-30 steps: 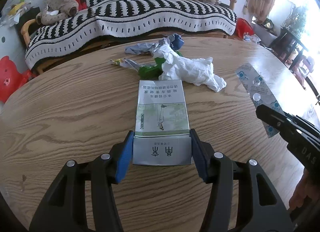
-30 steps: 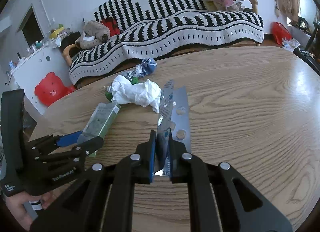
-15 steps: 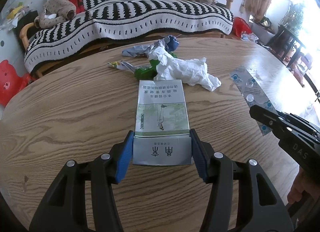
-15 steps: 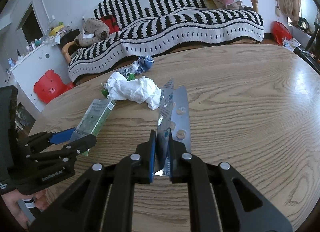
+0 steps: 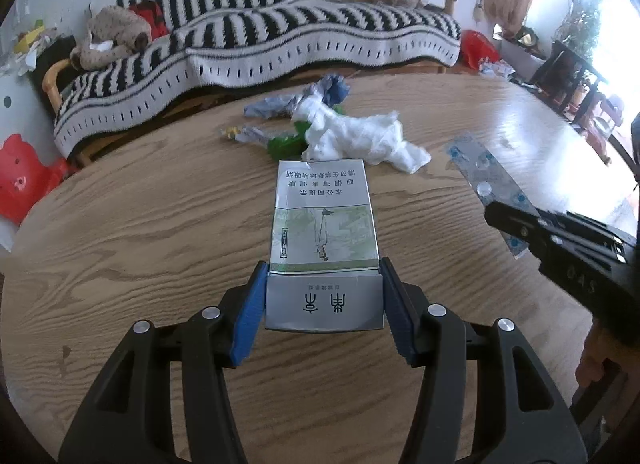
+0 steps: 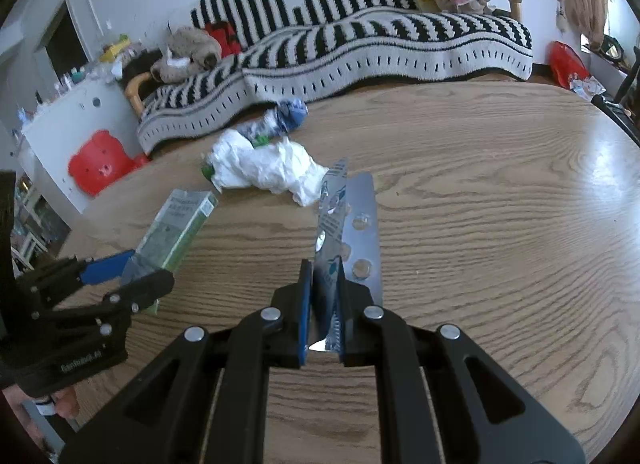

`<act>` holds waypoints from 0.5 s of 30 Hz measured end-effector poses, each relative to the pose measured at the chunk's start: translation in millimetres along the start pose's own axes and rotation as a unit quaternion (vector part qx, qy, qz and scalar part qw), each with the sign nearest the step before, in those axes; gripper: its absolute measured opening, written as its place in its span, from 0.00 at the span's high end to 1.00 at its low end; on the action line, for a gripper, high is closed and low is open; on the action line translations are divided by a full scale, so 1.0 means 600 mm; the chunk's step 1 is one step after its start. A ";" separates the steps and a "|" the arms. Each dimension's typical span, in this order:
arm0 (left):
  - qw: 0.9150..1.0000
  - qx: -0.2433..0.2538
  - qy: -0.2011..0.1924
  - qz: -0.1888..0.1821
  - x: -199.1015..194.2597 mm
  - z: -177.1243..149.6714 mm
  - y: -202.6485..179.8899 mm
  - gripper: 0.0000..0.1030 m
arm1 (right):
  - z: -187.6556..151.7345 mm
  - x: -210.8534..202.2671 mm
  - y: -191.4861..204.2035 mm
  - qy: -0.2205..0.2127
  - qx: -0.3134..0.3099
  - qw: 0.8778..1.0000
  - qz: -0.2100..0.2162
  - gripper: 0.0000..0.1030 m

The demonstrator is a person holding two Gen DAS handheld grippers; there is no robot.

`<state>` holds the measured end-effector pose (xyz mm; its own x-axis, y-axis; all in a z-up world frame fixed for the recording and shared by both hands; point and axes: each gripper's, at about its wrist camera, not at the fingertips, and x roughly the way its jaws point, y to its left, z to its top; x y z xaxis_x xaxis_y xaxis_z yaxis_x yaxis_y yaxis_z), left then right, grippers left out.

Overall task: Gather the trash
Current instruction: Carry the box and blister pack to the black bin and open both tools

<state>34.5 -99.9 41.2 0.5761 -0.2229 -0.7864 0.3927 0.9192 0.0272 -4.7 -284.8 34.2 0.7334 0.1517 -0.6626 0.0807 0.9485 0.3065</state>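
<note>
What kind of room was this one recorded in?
Most likely a home living room. A sofa under a black-and-white striped throw runs along the wall, with a plush toy on it, and a large wooden table stands in front, strewn with litter such as crumpled white tissue.

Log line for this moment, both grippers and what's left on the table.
left gripper: shut on cigarette pack | right gripper: shut on blister strip | remaining: white tissue, wrappers

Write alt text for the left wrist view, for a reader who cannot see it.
The left claw grips a flat silver-and-green cigarette pack between its blue pads above a round wooden table. Beyond it lie crumpled white tissue and other wrappers. At right, the right claw holds a foil blister strip; a striped sofa stands behind.
</note>
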 end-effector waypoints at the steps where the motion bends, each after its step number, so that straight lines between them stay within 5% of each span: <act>1: 1.000 0.002 -0.010 -0.004 -0.015 -0.002 -0.006 0.48 | 0.002 -0.012 0.000 -0.011 0.000 1.000 0.002 0.90; 7: 0.992 0.044 -0.090 -0.079 -0.162 -0.034 -0.117 0.48 | -0.041 -0.183 -0.034 -0.085 -0.012 0.996 0.011 0.90; 11: 0.976 0.119 -0.046 -0.179 -0.208 -0.098 -0.246 0.48 | -0.139 -0.348 -0.125 -0.108 0.006 0.993 -0.043 0.90; 15: 0.951 0.203 -0.005 -0.232 -0.234 -0.154 -0.366 0.48 | -0.248 -0.447 -0.203 -0.080 0.045 0.992 -0.086 0.90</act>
<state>-198.8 -240.4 88.7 0.2787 -0.5793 -0.7660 0.8500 0.5201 -0.0841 -311.4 -399.7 73.0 0.8009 -0.0635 -0.5954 0.2689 0.9266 0.2629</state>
